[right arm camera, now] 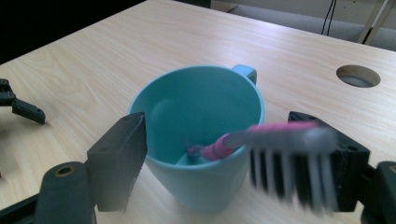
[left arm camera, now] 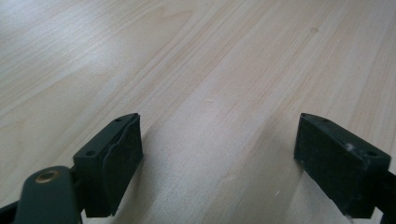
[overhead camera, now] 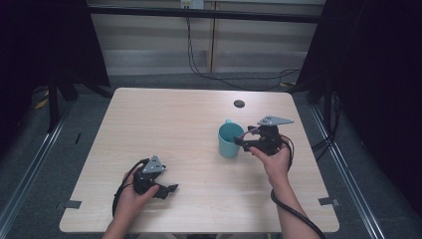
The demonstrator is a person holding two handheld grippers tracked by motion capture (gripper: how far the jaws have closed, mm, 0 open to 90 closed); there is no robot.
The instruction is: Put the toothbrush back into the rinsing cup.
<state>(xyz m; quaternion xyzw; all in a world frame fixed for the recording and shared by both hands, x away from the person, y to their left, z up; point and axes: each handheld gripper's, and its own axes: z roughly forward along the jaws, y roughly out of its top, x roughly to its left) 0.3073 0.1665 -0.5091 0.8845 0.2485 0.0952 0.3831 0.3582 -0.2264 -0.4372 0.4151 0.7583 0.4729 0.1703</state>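
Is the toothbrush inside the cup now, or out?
Partly in: the toothbrush leans on the rim of the upright teal cup, handle end inside, bristle head outside between the right gripper's open jaws.

lab recording booth | black curtains (overhead camera: 45,45) at sides | bare wooden table (overhead camera: 189,129) | floor rails (overhead camera: 30,169) | trailing cables (overhead camera: 199,64)

The cup (overhead camera: 230,140) is standing just beside the right gripper (overhead camera: 242,141), blocking its way forward. The table (overhead camera: 189,124) around the left gripper (overhead camera: 171,188) is lying bare.
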